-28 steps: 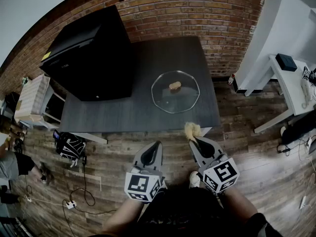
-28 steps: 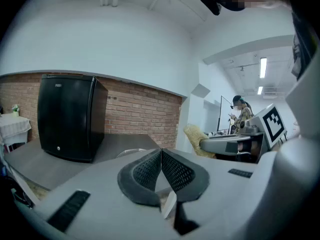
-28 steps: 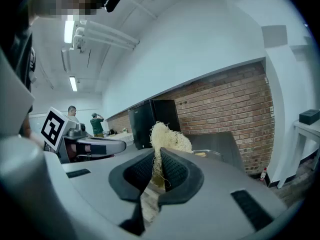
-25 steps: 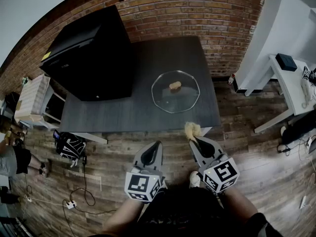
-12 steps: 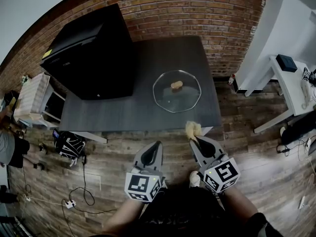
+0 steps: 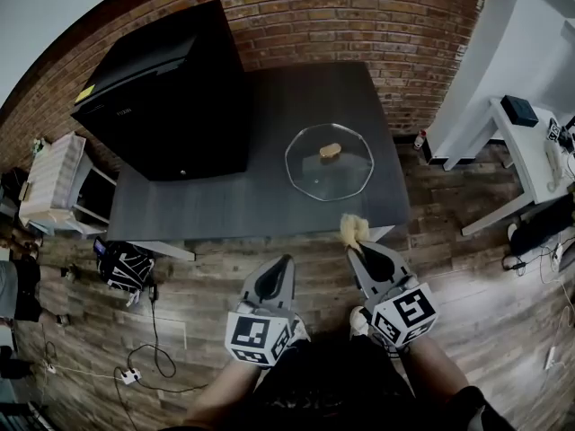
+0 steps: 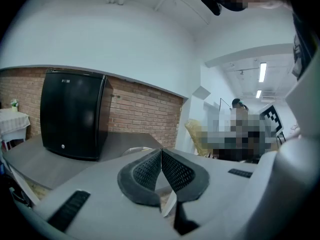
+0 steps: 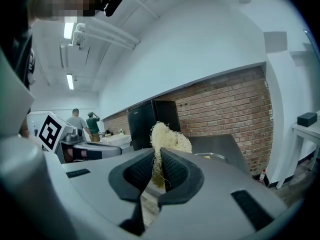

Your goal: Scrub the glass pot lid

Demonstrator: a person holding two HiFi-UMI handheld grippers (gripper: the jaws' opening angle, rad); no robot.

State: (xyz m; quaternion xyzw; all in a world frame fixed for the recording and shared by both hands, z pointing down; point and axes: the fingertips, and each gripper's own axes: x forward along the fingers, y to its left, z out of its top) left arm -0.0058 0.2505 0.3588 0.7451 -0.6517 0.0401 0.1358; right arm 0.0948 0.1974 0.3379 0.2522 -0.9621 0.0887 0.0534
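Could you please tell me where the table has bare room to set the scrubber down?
The table is bare between the black fridge and the glass lid, along the near edge before both, and behind the lid toward the brick wall. The fridge fills the left rear; right of the lid there is only a thin margin.

Right tongs point(image 6: 353, 246) hold pale-yellow scrubber point(image 6: 350, 230). Ahead of them: clear glass lid point(image 6: 338, 183), tan knob point(image 6: 330, 151), dark-grey desk point(image 6: 225, 200), red-brick wall point(image 6: 359, 16).
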